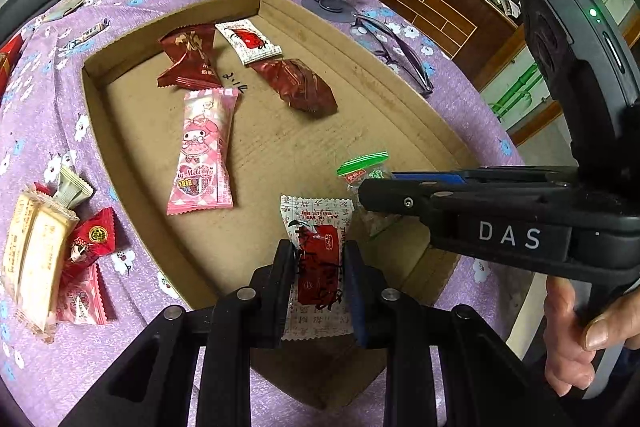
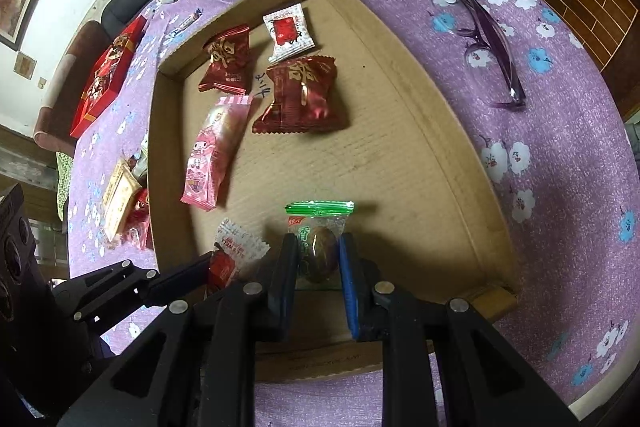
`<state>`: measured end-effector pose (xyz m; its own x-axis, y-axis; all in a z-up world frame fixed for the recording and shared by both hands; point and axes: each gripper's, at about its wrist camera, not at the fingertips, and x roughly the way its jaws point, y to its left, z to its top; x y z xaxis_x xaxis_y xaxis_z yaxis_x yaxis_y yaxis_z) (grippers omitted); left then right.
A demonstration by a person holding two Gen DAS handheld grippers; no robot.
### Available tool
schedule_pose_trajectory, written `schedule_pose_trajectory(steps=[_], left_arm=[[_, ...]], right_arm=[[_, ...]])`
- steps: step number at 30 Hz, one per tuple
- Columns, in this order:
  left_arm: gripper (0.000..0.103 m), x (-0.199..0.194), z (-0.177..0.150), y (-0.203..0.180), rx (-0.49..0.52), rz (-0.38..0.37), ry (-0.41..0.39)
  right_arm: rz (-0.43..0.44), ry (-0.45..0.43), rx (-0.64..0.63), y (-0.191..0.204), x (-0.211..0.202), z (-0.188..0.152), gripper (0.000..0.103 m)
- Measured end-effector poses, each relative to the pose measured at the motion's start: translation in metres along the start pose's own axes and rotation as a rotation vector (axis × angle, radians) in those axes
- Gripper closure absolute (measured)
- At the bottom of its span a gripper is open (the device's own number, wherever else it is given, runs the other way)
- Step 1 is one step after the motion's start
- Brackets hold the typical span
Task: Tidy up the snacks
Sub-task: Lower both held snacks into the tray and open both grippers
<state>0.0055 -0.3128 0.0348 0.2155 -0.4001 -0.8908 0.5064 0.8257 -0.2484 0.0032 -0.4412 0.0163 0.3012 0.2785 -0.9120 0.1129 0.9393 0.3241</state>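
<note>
Left wrist view showed the left gripper (image 1: pixel 319 279) squeezing a white snack (image 1: pixel 318 267); the right gripper (image 2: pixel 319 269) squeezed a green-topped snack (image 2: pixel 319 247) over the box (image 2: pixel 460 163).

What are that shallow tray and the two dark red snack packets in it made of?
The tray looks like plain brown corrugated cardboard: matte, with fine ribbing across its floor and folded walls. The two dark red packets seem to be glossy foil-like plastic film: bright highlights, crinkles and zigzag sealed ends. Whether real metal foil lies inside cannot be told.
</note>
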Motion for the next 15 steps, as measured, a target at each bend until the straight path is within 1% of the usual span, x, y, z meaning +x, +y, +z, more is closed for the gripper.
schedule_pose_trajectory(steps=[9, 11, 13, 15], left_arm=[[0.075, 0.0029, -0.0011, 0.0014, -0.004, 0.001, 0.013], [0.06, 0.0014, -0.0021, 0.0007, 0.001, -0.003, 0.009], [0.051, -0.0019, -0.0024, 0.0005, 0.005, -0.003, -0.002], [0.051, -0.0059, -0.0025, 0.0006, 0.009, -0.006, -0.014]], right_arm=[[-0.02, -0.001, 0.01, 0.0001, -0.0009, -0.0009, 0.083], [-0.023, -0.006, 0.012, -0.0002, -0.0024, -0.0014, 0.083], [-0.029, -0.015, 0.015, -0.0002, -0.0047, -0.0013, 0.083], [-0.034, -0.028, 0.02, 0.0003, -0.0078, -0.0011, 0.083]])
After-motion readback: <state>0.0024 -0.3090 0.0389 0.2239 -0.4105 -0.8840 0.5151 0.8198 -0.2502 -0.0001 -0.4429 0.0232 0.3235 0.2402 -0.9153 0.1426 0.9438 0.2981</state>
